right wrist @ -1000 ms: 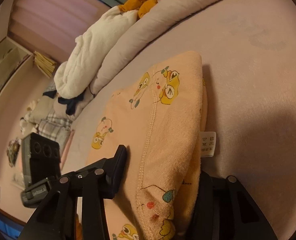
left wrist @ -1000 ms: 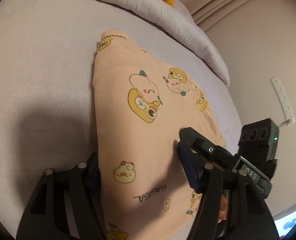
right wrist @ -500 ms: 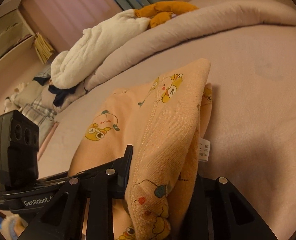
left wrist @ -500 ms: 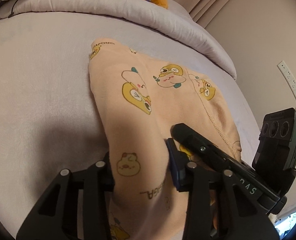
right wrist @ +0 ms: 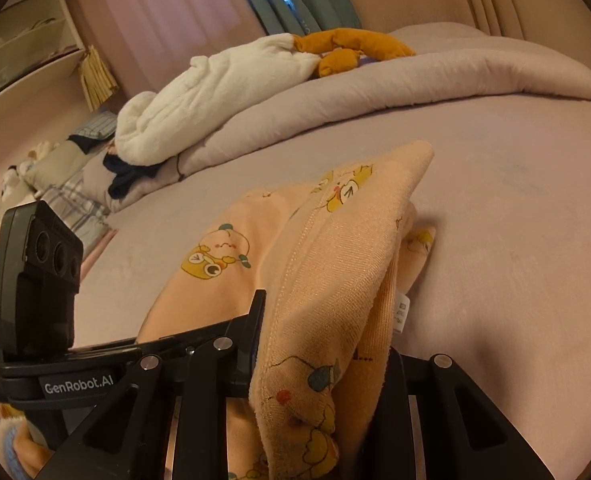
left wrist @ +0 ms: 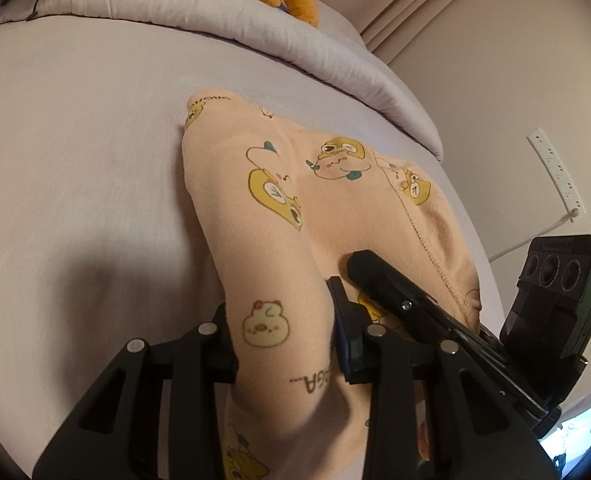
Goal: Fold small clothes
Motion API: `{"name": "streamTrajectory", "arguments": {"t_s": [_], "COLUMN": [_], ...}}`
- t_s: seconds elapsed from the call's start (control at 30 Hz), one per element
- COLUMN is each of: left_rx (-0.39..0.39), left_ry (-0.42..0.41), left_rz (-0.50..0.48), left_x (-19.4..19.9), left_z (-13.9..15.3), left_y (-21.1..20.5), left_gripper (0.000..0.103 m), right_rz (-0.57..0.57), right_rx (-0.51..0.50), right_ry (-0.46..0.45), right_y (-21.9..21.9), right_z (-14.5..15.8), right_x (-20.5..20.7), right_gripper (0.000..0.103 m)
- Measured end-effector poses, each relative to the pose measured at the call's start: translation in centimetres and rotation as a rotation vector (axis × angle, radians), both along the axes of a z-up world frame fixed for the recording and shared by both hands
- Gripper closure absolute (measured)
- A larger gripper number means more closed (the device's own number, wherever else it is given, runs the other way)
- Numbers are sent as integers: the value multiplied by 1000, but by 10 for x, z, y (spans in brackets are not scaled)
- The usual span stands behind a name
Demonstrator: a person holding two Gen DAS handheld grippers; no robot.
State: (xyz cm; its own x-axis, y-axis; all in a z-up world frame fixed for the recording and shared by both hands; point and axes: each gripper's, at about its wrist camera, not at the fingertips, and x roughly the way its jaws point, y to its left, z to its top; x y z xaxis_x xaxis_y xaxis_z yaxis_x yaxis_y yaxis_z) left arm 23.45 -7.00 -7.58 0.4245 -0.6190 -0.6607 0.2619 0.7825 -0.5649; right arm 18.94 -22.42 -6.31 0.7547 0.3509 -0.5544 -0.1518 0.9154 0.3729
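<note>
Both grippers have the garment (left wrist: 335, 216) now, one peach knit piece printed with little cartoon animals, lying on the bed (left wrist: 75, 160) with its near edge lifted and its far end on the sheet. The left gripper (left wrist: 283, 344) has its jaws pinched on a bunched roll of the cloth at the near left corner; the right gripper (right wrist: 323, 344) has its jaws clamped on the seamed edge at the near right, several layers thick. The right jaws have just been closing a little further on that cloth.

It looks light and very soft: it sags between the two grips and drapes in loose folds, so I'd expect no stiffness to help a fold keep its line. The brushed surface seems grippy rather than slippery, and nothing here is fragile. Corners and the stitched seam (right wrist: 295, 264) are the sensible holds, since thicker layers are less likely to slip out. A care tag (right wrist: 401, 312) hangs at the right edge.

Count: one garment, two grippers. Beyond it, one rolled duvet (right wrist: 375, 92), one white plush blanket (right wrist: 215, 92) and one orange plush toy (right wrist: 355, 48).
</note>
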Motion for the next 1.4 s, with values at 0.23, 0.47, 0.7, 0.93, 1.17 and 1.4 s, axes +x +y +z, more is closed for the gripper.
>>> {"name": "streamTrajectory", "arguments": {"t_s": [0.23, 0.47, 0.7, 0.93, 1.17, 1.4], "left_rx": [-20, -36, -31, -26, -26, -36], "left_ry": [-23, -19, -33, -72, -102, -99], "left_rz": [-15, 8, 46, 87, 131, 166], "left_x": [-47, -89, -127, -162, -194, -207], "left_z": [19, 28, 37, 47, 55, 54], "left_y": [16, 38, 63, 86, 110, 129], "left_gripper": [69, 69, 69, 69, 69, 69], "right_rz": [15, 53, 105, 167, 231, 270], "right_rx": [25, 18, 7, 12, -6, -26], "right_ry": [-18, -21, -28, -36, -57, -59], "right_y": [13, 36, 60, 82, 106, 127], "right_z": [12, 22, 28, 35, 43, 43], "right_x": [-37, -69, -94, -117, -136, -146], "right_gripper": [75, 75, 75, 75, 75, 75]}}
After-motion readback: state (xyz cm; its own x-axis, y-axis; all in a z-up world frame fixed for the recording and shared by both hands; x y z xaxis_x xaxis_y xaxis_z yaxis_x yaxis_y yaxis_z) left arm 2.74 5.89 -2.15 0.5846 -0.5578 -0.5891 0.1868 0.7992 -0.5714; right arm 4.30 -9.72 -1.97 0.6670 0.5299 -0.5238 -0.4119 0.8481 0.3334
